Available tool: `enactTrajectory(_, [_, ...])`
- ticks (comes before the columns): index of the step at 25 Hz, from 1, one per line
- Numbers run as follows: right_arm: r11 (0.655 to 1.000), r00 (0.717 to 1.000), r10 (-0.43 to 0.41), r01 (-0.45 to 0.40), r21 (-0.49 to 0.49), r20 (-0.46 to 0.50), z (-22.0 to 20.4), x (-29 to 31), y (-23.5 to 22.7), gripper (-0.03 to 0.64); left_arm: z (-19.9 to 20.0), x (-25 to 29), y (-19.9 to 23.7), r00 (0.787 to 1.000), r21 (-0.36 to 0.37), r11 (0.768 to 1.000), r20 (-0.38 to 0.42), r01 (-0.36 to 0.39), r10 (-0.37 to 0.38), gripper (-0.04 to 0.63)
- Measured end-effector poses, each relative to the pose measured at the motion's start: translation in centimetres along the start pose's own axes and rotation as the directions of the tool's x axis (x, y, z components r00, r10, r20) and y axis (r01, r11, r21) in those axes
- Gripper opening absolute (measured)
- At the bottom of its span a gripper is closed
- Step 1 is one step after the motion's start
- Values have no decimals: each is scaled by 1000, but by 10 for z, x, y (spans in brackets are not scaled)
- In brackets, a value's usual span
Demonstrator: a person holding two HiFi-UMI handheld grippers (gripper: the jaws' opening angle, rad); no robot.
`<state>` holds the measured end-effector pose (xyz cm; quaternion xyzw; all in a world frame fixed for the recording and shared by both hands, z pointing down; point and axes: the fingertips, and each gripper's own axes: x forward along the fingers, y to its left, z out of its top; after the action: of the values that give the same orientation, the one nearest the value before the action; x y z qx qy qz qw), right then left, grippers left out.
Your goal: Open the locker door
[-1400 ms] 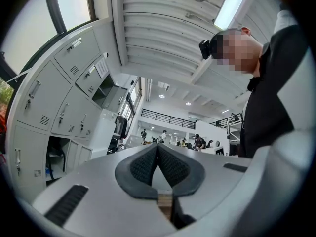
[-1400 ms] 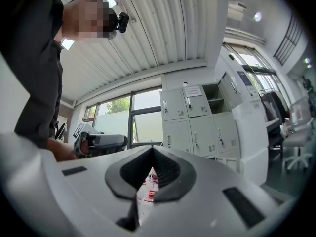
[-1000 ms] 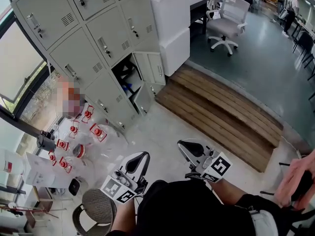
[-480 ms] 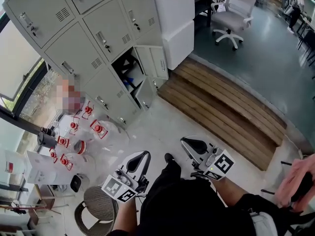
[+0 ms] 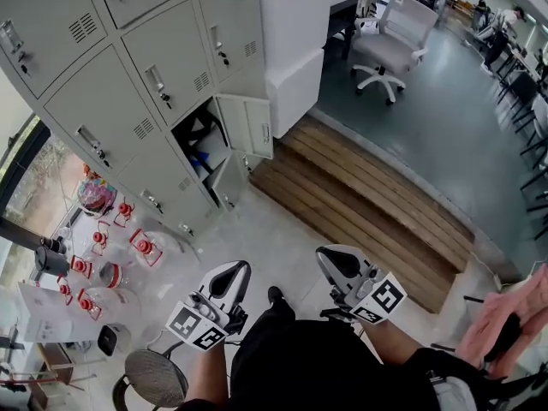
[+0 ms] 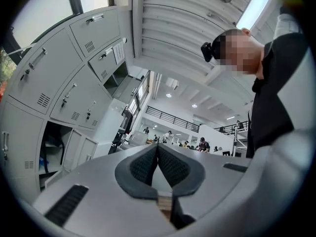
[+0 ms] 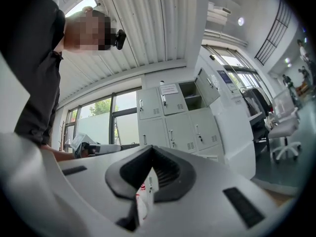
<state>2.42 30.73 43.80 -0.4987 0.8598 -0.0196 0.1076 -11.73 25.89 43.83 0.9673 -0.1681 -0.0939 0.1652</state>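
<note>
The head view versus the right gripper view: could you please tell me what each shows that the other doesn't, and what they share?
Only the head view shows the round stool and the left gripper. Only the right gripper view shows the ribbed ceiling, a paper notice on one locker, and the right gripper with its jaws closed together. Both show the grey lockers and the white chair.
</note>
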Motion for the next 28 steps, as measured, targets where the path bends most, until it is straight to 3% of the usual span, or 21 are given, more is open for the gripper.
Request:
enactTrajectory(11, [991,992,119,-122,-57,-52,3,145,-54,12,39,46,119,997,-28,1000,79,-14,16,17])
enactTrajectory(20, [979,979,197,-199,-38,-49,-8,200,-81,12,48,75,173,994,-41,999,109,-18,23,17])
enactTrajectory(24, [971,971,237,-238,-22,-35,-14,224,-104,12,53,95,198,988,-88,996,153,-7,21,17])
enactTrajectory(28, [951,951,308,-308,-3,-8,-21,254,-136,12,54,120,236,986,-92,993,148,-70,84,17])
